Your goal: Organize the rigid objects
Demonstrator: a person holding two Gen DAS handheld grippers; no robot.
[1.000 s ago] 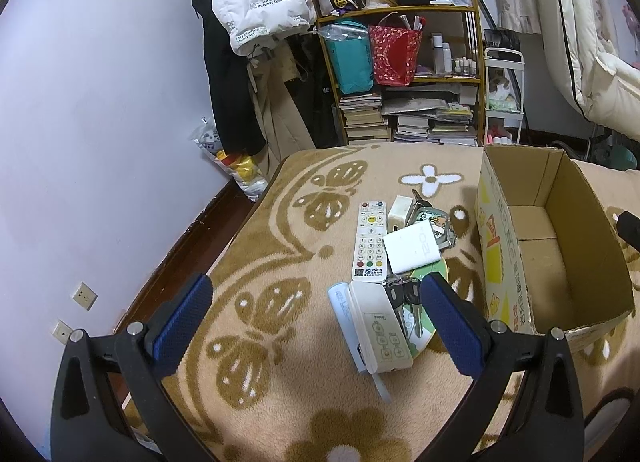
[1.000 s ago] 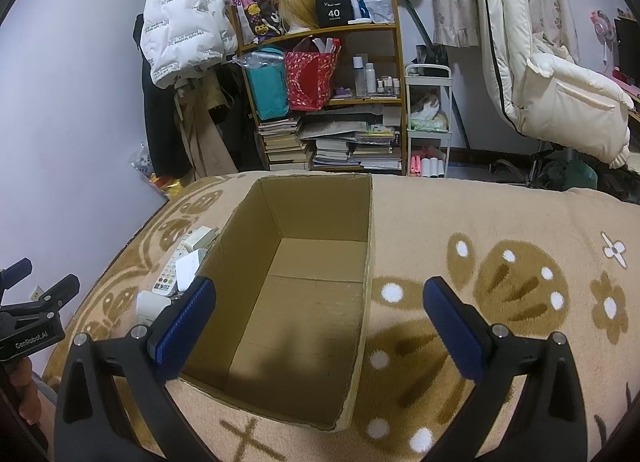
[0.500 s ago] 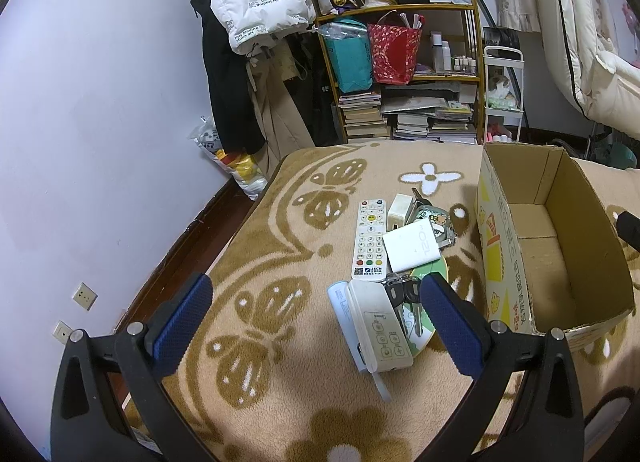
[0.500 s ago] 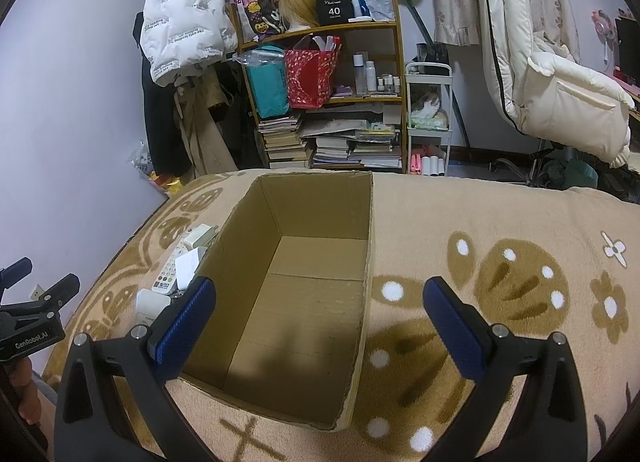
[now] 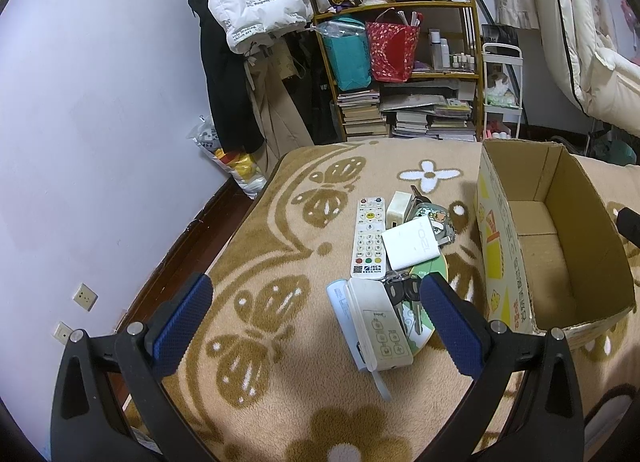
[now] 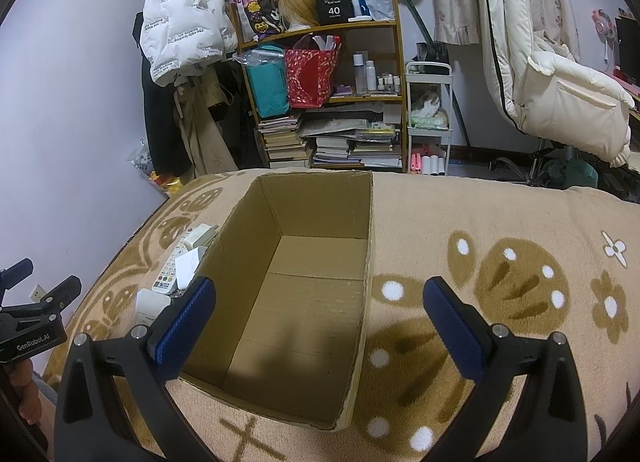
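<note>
My blanket-covered bed (image 5: 256,262) carries everything. The open cardboard box (image 6: 320,262) stands upright on it, interior bare (only the seamed floor shows). Left of the box lies the cluster of rigid items: a white numbered remote (image 5: 368,238), a white flat box (image 5: 412,245) touching its right edge, a second white remote with four square buttons (image 5: 380,324) nearest me, a small white adapter (image 5: 399,205), and dark-headed keys (image 5: 402,294) lying on a green disc (image 5: 428,274). My left tool (image 5: 316,322) hangs spread wide above the four-button remote, gripping nothing. My right tool (image 6: 316,322) hangs spread wide over the box's near right corner, also gripping nothing.
</note>
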